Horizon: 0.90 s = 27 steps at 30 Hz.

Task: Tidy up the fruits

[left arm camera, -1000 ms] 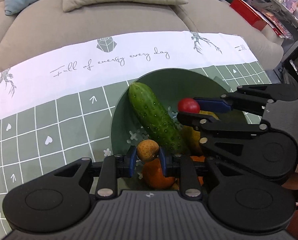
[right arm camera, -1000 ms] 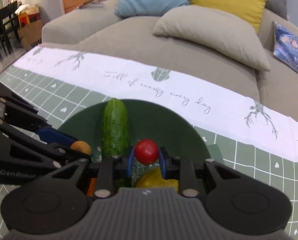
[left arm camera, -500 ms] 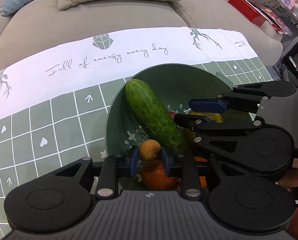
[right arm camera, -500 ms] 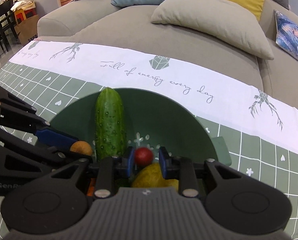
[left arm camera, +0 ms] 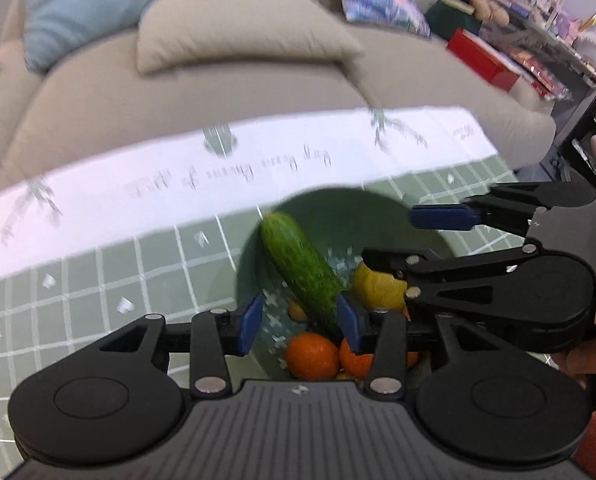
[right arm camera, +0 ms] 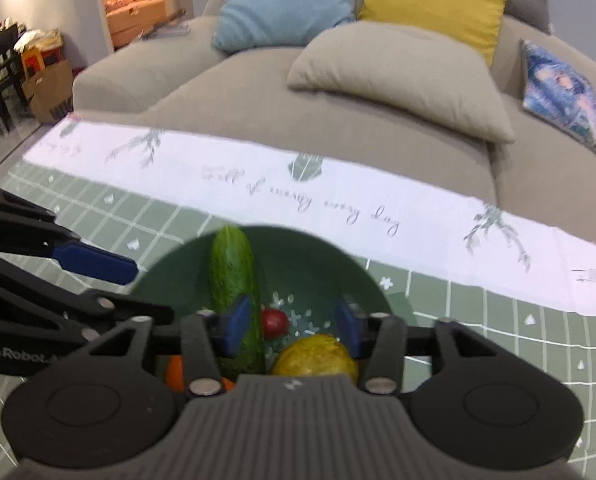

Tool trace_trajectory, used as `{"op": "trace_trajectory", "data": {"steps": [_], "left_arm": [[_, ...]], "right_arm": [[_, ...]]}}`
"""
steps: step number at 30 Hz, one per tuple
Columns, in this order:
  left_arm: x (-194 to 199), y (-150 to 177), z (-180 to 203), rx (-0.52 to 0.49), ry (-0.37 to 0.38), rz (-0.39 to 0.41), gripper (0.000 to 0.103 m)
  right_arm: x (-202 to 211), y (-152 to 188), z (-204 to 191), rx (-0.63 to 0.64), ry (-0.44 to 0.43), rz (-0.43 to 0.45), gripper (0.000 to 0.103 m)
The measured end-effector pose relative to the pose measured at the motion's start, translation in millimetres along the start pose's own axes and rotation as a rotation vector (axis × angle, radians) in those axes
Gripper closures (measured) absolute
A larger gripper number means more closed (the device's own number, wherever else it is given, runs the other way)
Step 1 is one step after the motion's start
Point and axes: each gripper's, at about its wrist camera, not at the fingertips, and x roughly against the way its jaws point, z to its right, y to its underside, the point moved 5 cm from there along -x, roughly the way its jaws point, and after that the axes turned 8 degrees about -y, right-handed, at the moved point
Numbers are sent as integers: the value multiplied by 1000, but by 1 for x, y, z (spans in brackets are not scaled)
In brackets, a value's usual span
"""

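Green plastic forms the bowl that we hold both tools above; it rests on a green grid-patterned cloth in front of a beige sofa. Our left gripper has its blue pads spread apart with nothing between them. Our right gripper is likewise spread and grips nothing.

Contents of the bowl:
- A cucumber lies lengthwise, its far end propped against the rim.
- A small red fruit sits on the bowl floor, just beside the cucumber.
- A yellow fruit lies near the right gripper's side.
- Two oranges lie touching each other at the near edge, with a small orange-brown fruit just behind them against the cucumber.

Both views are motion-blurred, so finer surface detail cannot be read.
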Motion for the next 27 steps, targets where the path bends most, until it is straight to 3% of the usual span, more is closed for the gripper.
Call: {"op": "trace_trajectory", "data": {"steps": [1,8,13,15,22,24,27], "left_arm": [[9,-1,-2,2,-14,26,52],[82,2,-27,79,-113,240,52],[127,15,-31,87,-173,359,40],[140,25,-31,78,-198,385,34],[170,67,-25,54,-225,427,29],[176,80,-25,52,-250,443,23],[182,97,-23,48,-305,473,22]], "right_arm": [[9,-2,-2,-2,12,17,44],[78,-10,-28,-34,36,157,34],[126,-1,-49,-73,53,255,29],[143,6,-57,-98,64,285,29],[181,46,-94,-159,97,356,29],[187,60,-106,-175,106,368,29],[192,77,-127,-169,133,386,29]]}}
